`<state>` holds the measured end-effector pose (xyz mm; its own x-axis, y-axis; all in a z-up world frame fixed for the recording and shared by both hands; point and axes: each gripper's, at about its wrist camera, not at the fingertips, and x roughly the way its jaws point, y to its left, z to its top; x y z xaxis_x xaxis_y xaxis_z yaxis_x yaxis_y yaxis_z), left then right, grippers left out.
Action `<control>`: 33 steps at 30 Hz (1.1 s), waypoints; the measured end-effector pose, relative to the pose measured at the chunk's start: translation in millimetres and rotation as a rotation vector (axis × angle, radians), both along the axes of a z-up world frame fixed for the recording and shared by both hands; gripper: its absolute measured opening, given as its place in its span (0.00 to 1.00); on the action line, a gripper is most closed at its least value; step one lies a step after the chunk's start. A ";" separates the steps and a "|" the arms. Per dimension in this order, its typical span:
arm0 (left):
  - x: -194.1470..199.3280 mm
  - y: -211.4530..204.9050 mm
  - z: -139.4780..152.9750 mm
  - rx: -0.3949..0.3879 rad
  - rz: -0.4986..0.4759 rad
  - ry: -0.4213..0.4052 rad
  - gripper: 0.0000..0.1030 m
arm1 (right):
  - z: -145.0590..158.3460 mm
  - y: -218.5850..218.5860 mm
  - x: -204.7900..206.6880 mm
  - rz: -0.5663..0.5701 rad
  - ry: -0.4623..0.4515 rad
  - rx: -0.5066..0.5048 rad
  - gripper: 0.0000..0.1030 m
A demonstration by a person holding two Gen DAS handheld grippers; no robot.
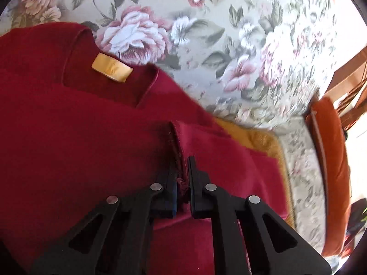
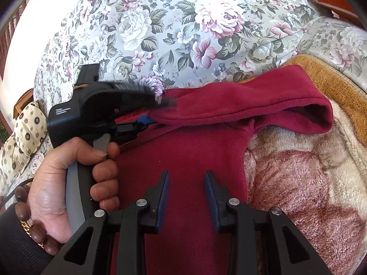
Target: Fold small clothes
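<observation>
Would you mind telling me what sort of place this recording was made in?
Most likely a home, probably a bedroom or sitting room: the red garment lies on a plush blanket over a floral-covered bed or sofa, and a wooden chair with an orange cushion stands beside it.

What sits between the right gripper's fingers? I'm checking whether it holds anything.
Nothing: the right gripper stands open above the red garment, clear in the right wrist view.
</observation>
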<state>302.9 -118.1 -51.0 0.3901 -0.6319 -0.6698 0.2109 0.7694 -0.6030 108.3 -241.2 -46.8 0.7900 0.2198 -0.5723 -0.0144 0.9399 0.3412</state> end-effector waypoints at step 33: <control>-6.3 204.4 26.4 0.168 0.294 -0.111 0.05 | -0.4 -2.0 0.1 0.002 0.003 0.005 0.29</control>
<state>296.7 86.3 -24.5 0.6148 -0.3660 -0.6986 0.0224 0.8936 -0.4484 108.3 -243.2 -47.1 0.7880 0.2247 -0.5732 -0.0157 0.9380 0.3462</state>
